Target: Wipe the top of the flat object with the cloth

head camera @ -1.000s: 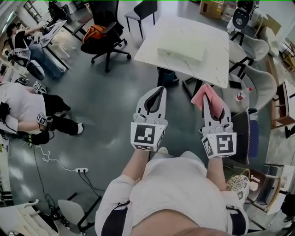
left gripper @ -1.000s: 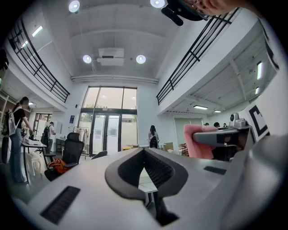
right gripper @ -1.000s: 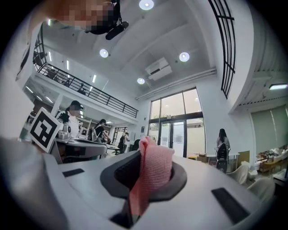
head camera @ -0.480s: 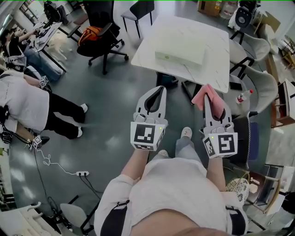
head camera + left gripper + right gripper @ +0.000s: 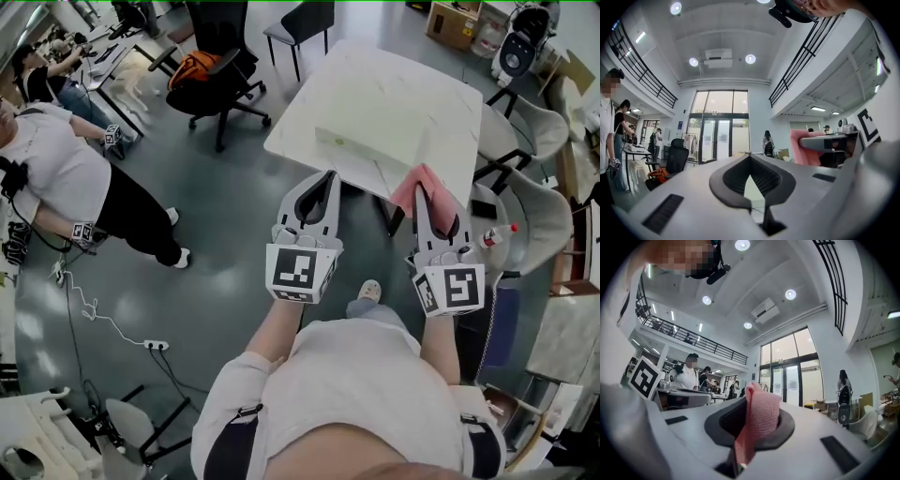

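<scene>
Pinched the cloth (image 5: pixel 410 189) in the right gripper (image 5: pixel 424 202); held the left gripper (image 5: pixel 327 178) pressed together, empty. Stood short of the flat box (image 5: pixel 366 142) on the far table (image 5: pixel 375 75). Risked shoving the box when rubbing

Large open-plan office or lab hall, double height. Glossy grey concrete floor (image 5: pixel 225 281); black swivel office chair on castors (image 5: pixel 220 84); white marble-pattern square table (image 5: pixel 375 84); brown cardboard box (image 5: pixel 455 21) by wall; white power strip with trailing cable (image 5: pixel 155 345) on floor. Tall glass entrance doors (image 5: pixel 718 136); black-railed upper gallery (image 5: pixel 693 341); white ceiling-mounted air-conditioning unit (image 5: pixel 718 56); round recessed ceiling lights (image 5: pixel 750 58). Long work desk (image 5: pixel 637 150) at side, people standing at it. Person in white shirt (image 5: pixel 56 178) nearby, marker cubes at hands.
</scene>
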`<control>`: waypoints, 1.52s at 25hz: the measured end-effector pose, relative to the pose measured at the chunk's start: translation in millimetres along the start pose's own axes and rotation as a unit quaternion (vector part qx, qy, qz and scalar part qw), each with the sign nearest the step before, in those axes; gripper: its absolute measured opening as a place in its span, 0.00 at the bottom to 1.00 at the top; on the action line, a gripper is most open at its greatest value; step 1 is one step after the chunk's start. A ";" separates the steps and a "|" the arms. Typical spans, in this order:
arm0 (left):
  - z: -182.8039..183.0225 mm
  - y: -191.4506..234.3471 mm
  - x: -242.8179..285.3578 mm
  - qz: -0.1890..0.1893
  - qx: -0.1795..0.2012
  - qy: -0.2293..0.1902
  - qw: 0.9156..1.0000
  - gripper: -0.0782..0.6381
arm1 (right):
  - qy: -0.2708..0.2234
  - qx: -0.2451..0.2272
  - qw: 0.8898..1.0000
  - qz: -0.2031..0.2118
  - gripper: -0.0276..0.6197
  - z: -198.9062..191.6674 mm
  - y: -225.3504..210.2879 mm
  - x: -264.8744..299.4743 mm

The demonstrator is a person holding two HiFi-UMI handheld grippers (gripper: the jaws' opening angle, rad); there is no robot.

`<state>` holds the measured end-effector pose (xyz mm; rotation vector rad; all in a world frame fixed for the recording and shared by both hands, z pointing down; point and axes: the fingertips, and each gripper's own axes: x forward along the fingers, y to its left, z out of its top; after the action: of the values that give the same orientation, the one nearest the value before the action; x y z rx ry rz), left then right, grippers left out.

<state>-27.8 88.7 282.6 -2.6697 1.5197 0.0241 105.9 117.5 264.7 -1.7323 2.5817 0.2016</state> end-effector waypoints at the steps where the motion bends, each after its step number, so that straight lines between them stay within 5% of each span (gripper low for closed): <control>1: -0.2 -1.1 8.6 0.006 -0.001 0.000 1.000 0.13 | -0.001 0.001 1.000 0.005 0.10 -0.7 -8.7 5.8; 18: -16.6 -22.8 99.4 0.085 0.001 0.017 0.996 0.13 | 0.002 0.032 0.996 0.078 0.10 -34.6 -106.8 59.8; 38: -46.4 43.2 129.6 0.100 -0.006 0.051 0.994 0.13 | 0.036 0.056 0.993 0.100 0.10 -68.1 -88.9 142.6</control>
<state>0.3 -47.7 320.4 -2.5518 1.8183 -0.0943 137.0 -55.1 310.7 -1.4715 2.7576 -0.0026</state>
